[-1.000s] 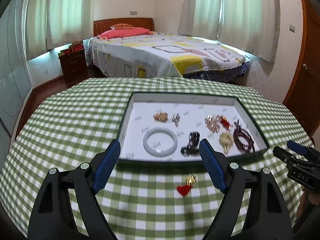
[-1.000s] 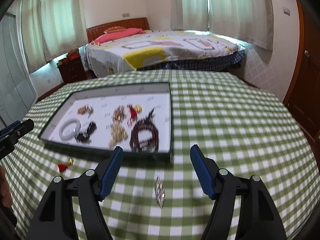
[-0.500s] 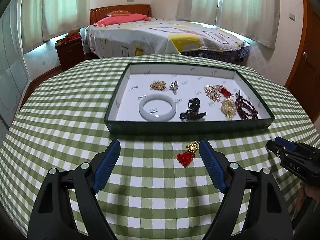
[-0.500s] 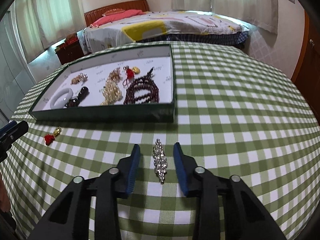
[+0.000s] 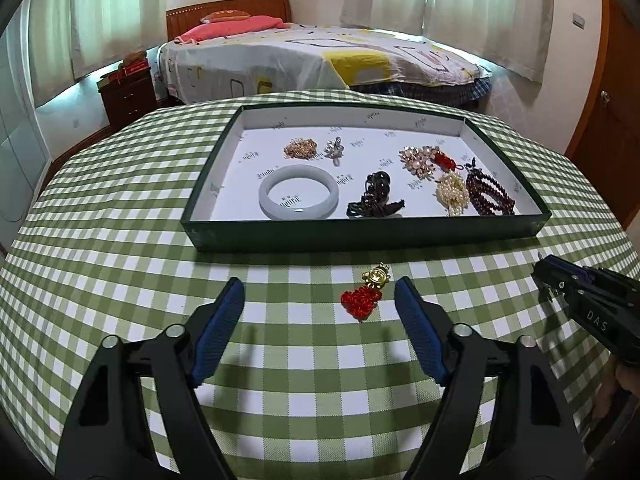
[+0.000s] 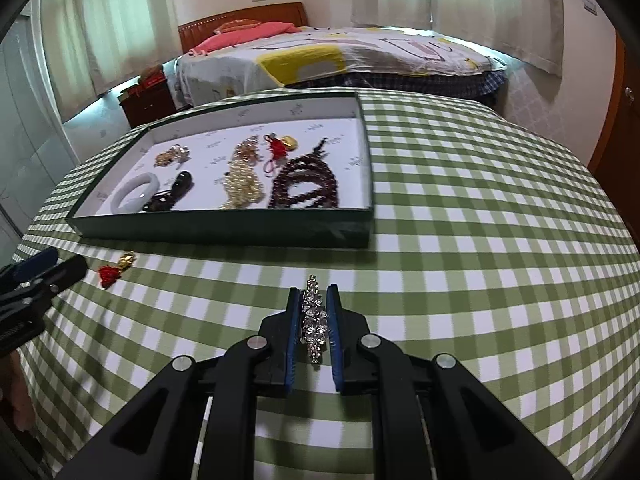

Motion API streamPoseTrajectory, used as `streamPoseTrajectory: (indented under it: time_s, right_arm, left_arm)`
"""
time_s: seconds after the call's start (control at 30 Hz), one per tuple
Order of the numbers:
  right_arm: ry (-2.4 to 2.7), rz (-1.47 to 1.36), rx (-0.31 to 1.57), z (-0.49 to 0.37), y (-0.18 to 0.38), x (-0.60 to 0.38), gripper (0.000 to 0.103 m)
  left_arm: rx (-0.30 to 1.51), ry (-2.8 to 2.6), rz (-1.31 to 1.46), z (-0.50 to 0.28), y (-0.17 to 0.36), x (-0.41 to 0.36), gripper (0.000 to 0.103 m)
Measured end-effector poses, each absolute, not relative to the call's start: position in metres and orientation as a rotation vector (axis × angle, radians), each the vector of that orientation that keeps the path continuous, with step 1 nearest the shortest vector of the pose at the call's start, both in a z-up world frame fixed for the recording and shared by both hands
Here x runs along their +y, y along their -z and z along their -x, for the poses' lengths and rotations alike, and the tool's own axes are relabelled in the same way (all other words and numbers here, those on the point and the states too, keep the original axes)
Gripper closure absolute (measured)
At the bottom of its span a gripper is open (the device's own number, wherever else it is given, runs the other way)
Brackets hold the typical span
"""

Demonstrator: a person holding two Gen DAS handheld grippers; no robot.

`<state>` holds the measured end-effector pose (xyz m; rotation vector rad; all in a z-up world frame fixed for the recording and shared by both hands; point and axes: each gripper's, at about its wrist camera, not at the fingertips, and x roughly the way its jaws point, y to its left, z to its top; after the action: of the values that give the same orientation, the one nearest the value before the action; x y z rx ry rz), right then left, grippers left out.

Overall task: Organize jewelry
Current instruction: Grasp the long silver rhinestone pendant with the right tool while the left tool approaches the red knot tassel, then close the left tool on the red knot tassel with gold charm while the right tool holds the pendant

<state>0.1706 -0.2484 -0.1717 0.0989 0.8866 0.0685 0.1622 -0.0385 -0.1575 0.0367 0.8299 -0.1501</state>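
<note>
The right gripper (image 6: 314, 308) has just clenched on the sparkly silver brooch (image 6: 313, 322), which lies on the checked tablecloth (image 6: 480, 280) at six o'clock of the green tray (image 6: 224, 232); the left gripper (image 5: 320, 300) has been narrowing yet stands released, pads apart, the red-and-gold charm (image 5: 366, 294) on the cloth between its fingers, nearer the right one; bracelets and beads lie in the tray.

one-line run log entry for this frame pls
right gripper: jaws just closed on silver rhinestone brooch | left gripper: jaws narrowing, open around red-gold knot charm | green tray: not yet reached
</note>
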Motion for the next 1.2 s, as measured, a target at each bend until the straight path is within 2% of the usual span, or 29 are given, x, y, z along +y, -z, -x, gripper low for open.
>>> streamPoseTrajectory:
  time_s: [0.13, 0.3, 0.6, 0.93, 1.2]
  right_arm:
    - [-0.082, -0.106, 0.887, -0.171, 0.172, -0.247, 0.089]
    - [-0.086, -0.12, 0.891, -0.172, 0.173, -0.249, 0.089]
    - [-0.091, -0.13, 0.897, -0.172, 0.175, -0.248, 0.089]
    - [-0.088, -0.124, 0.895, -0.171, 0.174, -0.247, 0.089]
    - [-0.087, -0.122, 0.891, -0.17, 0.174, -0.246, 0.089]
  left_arm:
    - [0.857, 0.173, -0.046, -0.167, 0.166, -0.043, 0.048]
    - [0.877, 0.203, -0.056, -0.172, 0.173, -0.049, 0.055]
    - [0.898, 0.249, -0.051, -0.176, 0.18, -0.053, 0.084]
    - [0.886, 0.268, -0.059, -0.176, 0.181, -0.054, 0.092]
    - [0.87, 0.269, -0.052, -0.173, 0.178, -0.053, 0.093]
